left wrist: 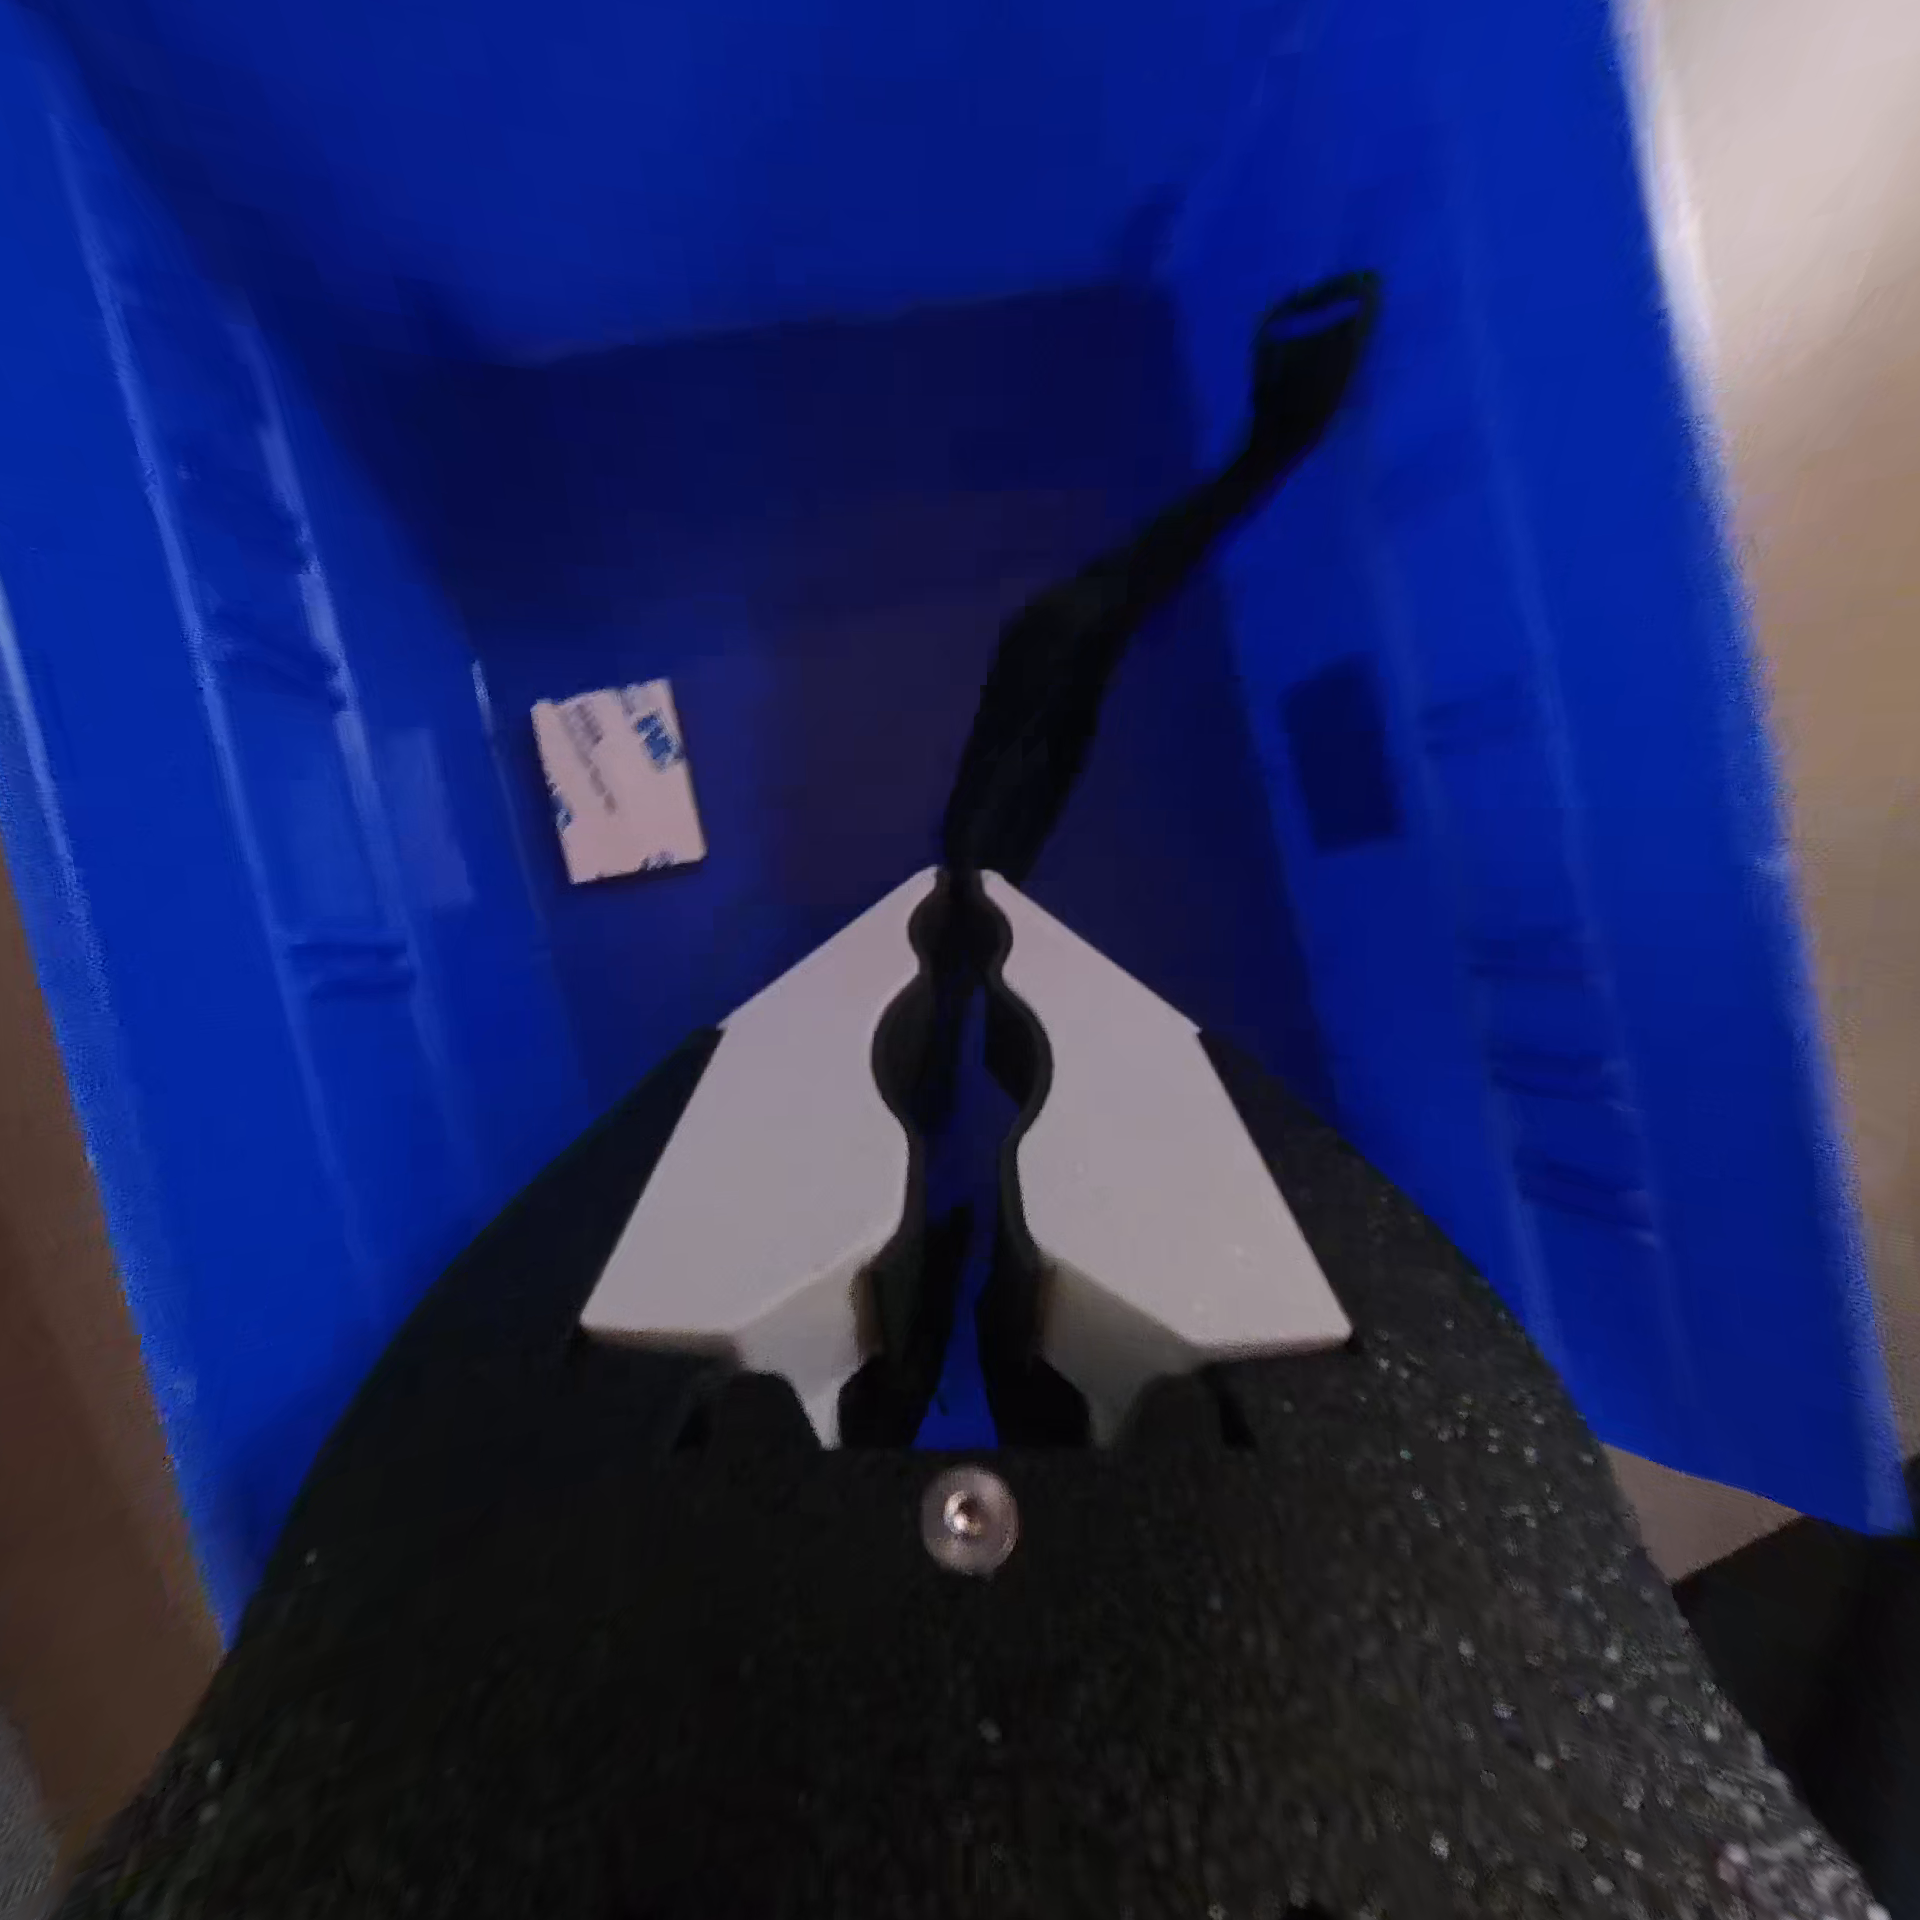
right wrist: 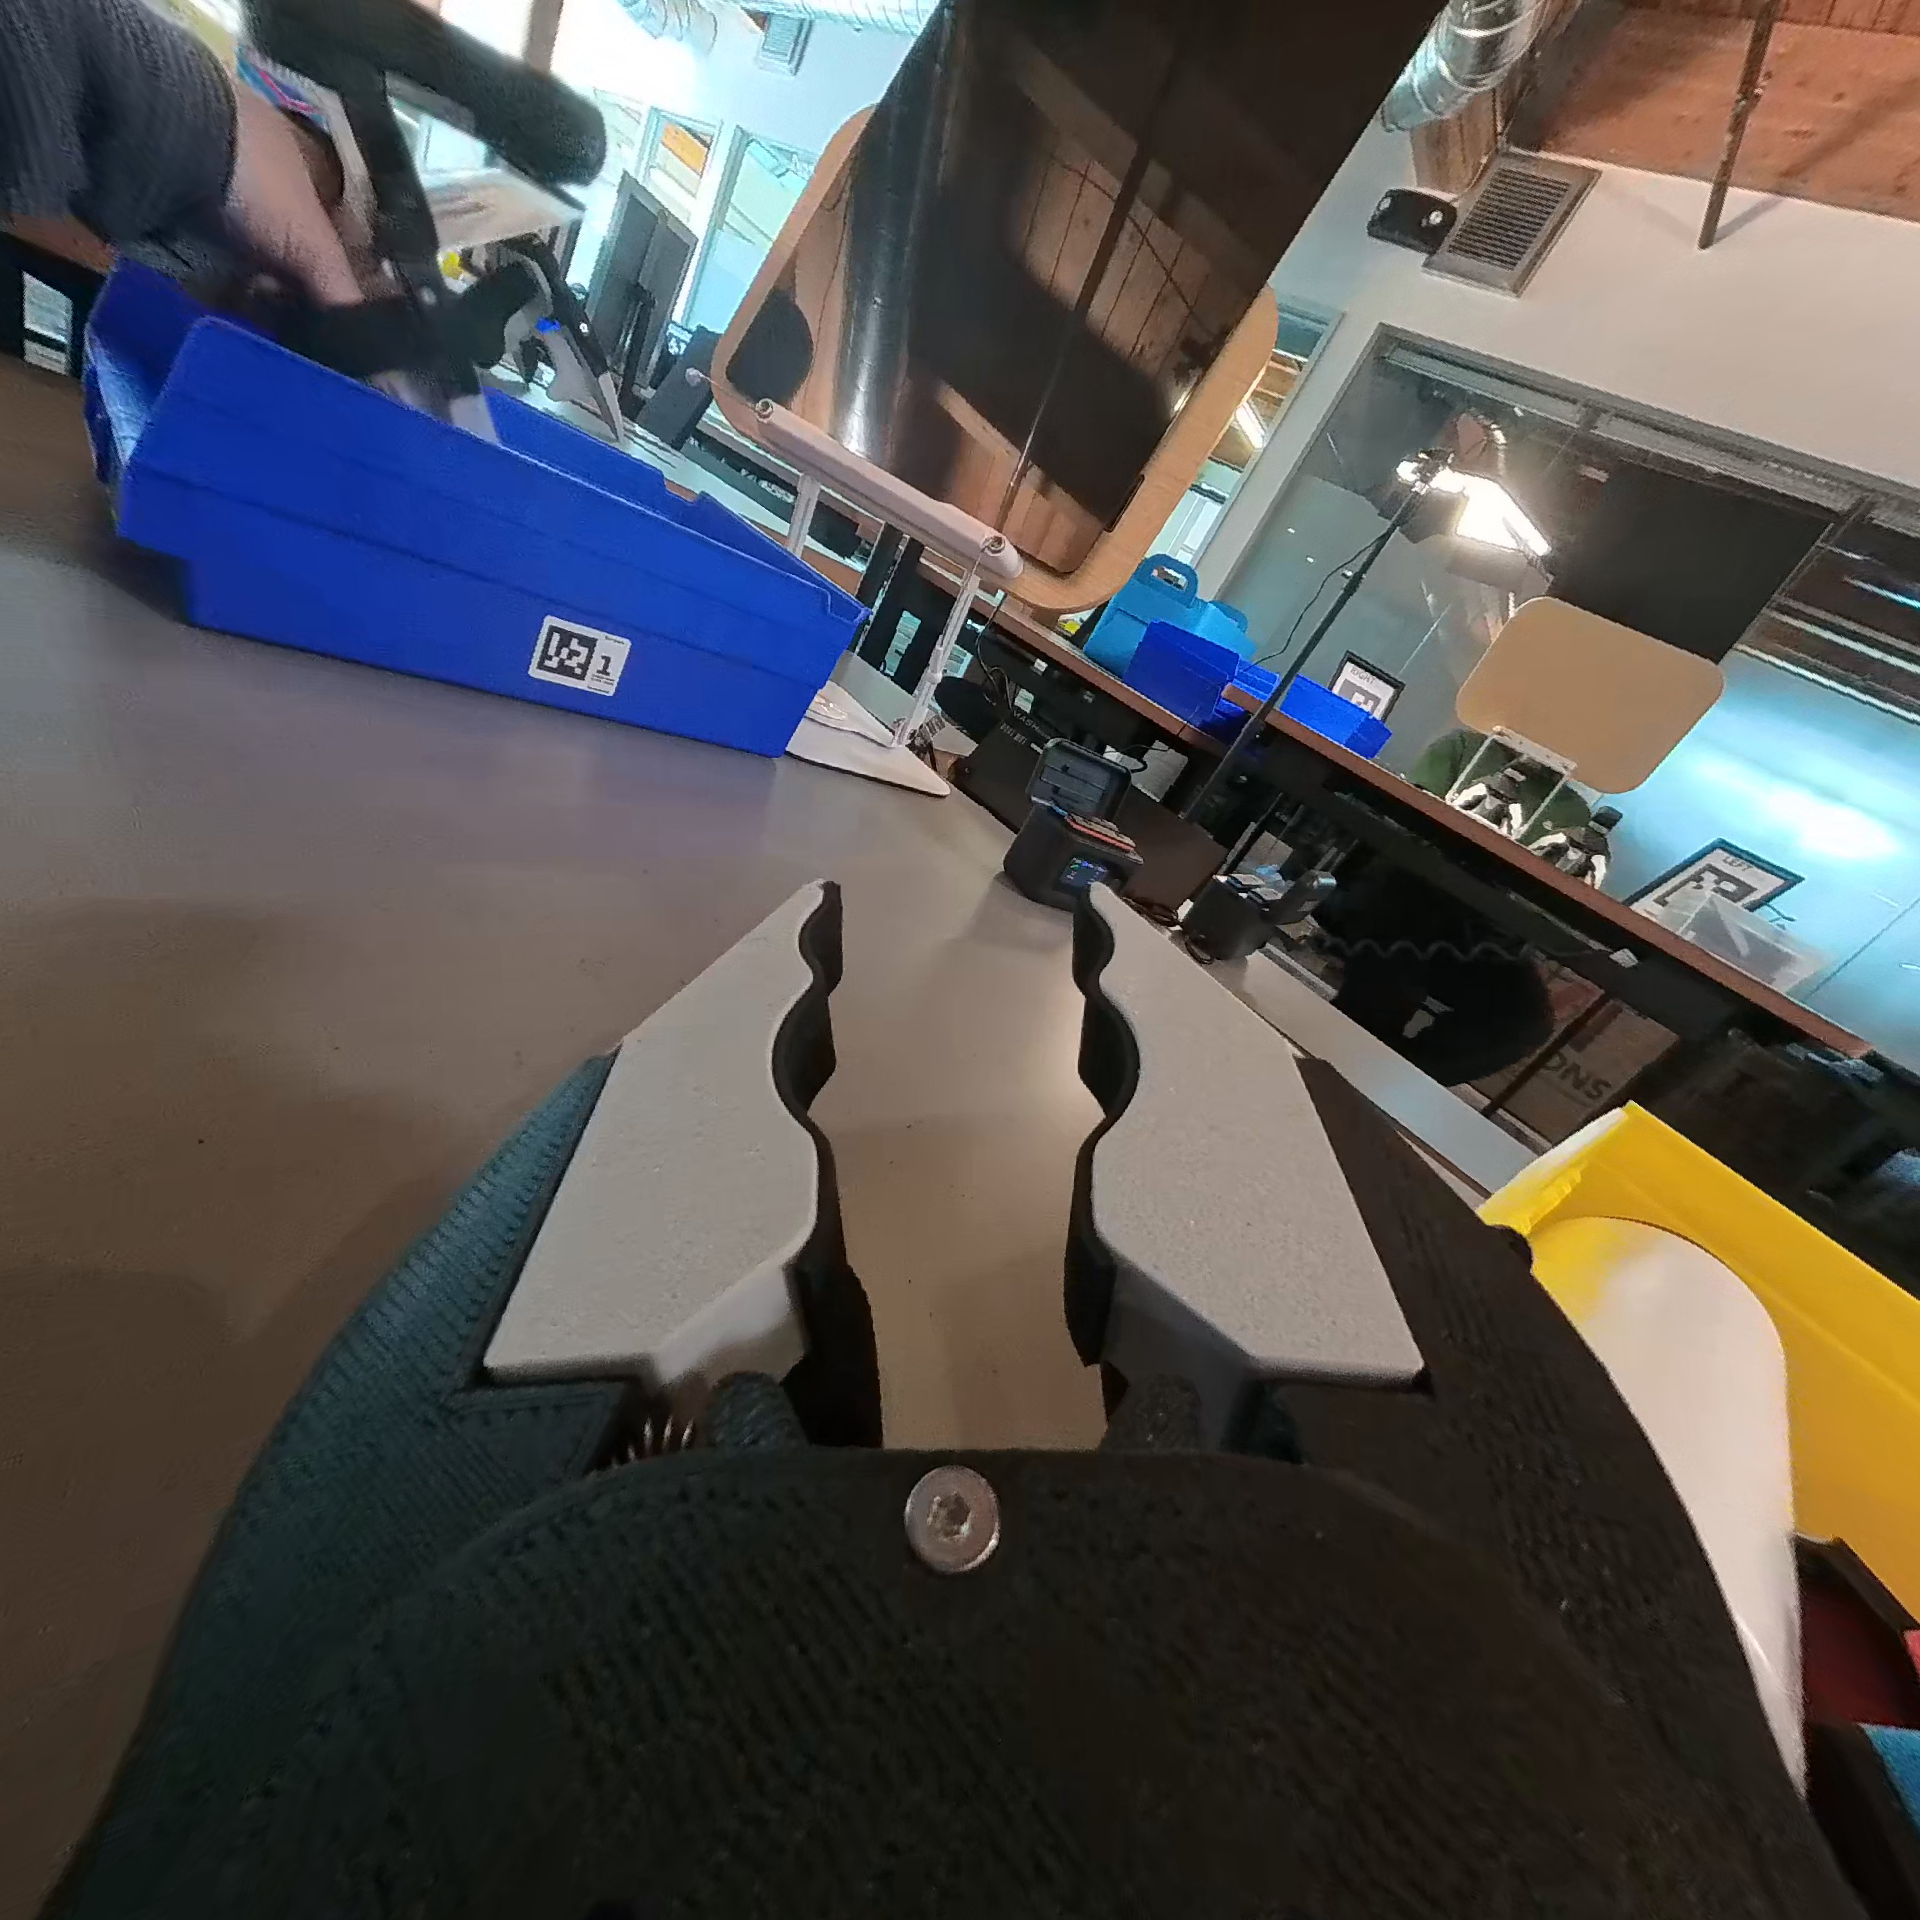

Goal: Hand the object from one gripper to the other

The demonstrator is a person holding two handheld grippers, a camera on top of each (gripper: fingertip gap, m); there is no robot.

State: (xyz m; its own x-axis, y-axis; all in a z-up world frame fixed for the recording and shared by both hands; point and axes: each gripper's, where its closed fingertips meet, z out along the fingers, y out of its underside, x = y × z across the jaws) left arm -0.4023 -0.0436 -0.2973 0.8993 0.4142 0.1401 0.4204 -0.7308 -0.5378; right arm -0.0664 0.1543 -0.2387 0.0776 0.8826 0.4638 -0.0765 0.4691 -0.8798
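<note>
Blue plastic is filling the left wrist view: the left gripper [left wrist: 961, 883] is reaching down into a blue bin [left wrist: 312, 520], its jaws pressed together and clamping a black strap [left wrist: 1049, 707] at the very tips. The strap is running through the wavy black pads between the fingers and is trailing up and to the right inside the bin, twisting once and ending in a slotted tab near the right wall. A white square sticker [left wrist: 620, 779] is lying on the bin floor to the left of the fingertips, apart from the strap.

In the right wrist view the right gripper [right wrist: 956, 914] is sitting low over the grey tabletop [right wrist: 260, 987], its jaws standing apart with nothing between them. Well ahead and to the left, the blue bin [right wrist: 416, 561] is resting on the tabletop with a white square marker [right wrist: 579, 657] on its side, and the blurred left gripper [right wrist: 457, 395], held by a person's hand [right wrist: 281, 239], is dipping into it. A yellow bin [right wrist: 1766, 1299] is lying just beside the right gripper on its right side.
</note>
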